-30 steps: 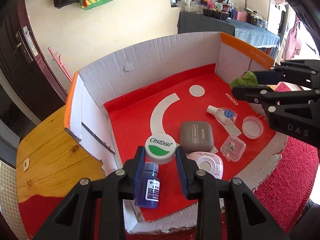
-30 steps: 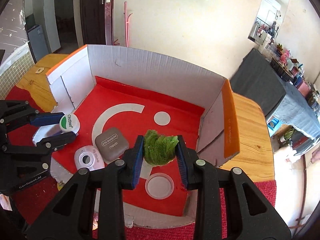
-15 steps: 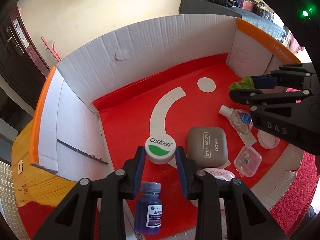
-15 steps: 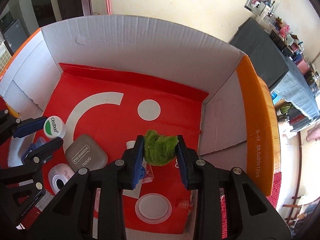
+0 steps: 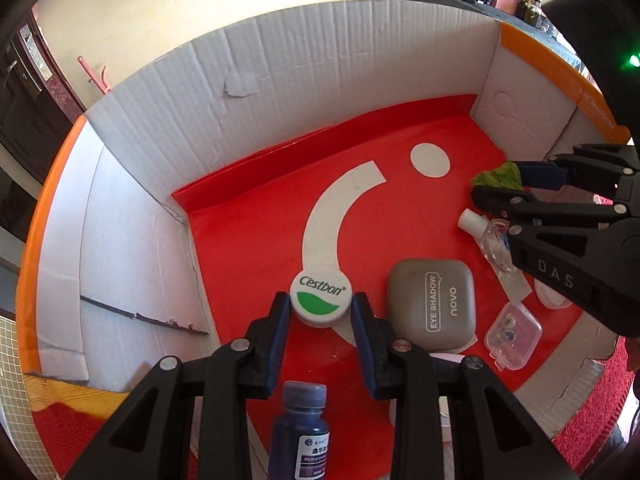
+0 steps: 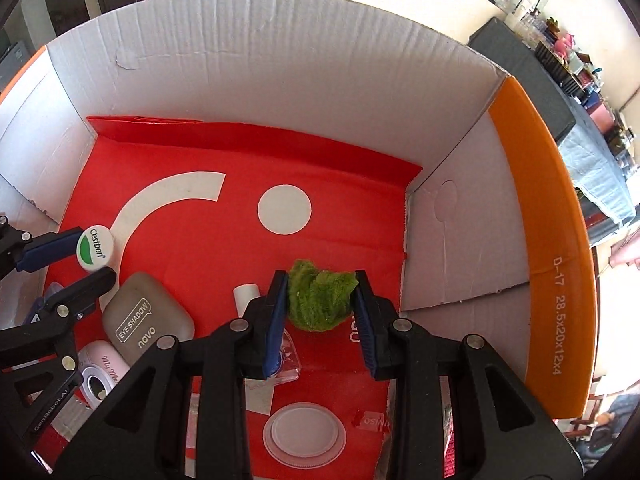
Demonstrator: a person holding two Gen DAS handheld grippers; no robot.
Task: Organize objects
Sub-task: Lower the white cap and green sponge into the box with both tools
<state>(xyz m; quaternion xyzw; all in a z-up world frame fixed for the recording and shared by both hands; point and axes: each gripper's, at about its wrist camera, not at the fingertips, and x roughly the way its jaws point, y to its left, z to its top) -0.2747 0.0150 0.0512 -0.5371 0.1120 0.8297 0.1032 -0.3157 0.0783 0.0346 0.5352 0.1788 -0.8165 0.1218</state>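
Inside the cardboard box (image 6: 280, 80), red-lined floor: left claw (image 5: 320, 310) clamped on white Cestbon jar (image 5: 321, 298), apparently resting on the floor; right claw (image 6: 321, 296) clamped on green fuzzy cloth (image 6: 320, 300) near the right wall. Loose: grey eye-shadow case (image 5: 432, 304), blue bottle (image 5: 302, 428), clear bottle (image 5: 486, 236).

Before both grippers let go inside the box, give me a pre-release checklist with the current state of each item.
1. Left gripper clamped on the Cestbon jar: ok.
2. Right gripper clamped on the green fuzzy item: ok.
3. Both loads over the red box floor: ok.
4. Jar resting on the floor: cannot tell.
5. Floor under the green item free: not ok, the clear bottle lies beside or under it.
6. Jar clear of the eye shadow case: ok.
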